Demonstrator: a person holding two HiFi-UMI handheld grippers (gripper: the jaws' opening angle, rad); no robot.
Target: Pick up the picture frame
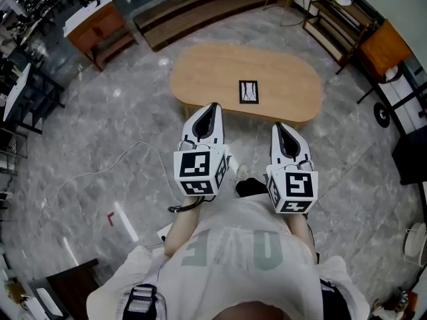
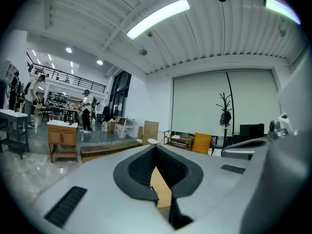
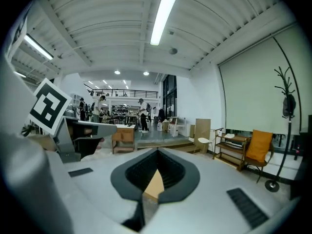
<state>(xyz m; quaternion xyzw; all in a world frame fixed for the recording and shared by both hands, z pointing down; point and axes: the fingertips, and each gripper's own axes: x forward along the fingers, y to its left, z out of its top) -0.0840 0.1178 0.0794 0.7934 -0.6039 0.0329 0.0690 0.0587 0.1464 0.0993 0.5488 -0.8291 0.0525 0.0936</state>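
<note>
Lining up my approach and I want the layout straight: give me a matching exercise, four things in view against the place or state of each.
Things:
1. picture frame
2. table
3. left gripper
4. orange chair

Places or states:
A. jaws together, holding nothing
B. lying flat on the tabletop
C. light wood, oval top
D. upper right of the head view

Pairs: 1-B, 2-C, 3-A, 4-D
</note>
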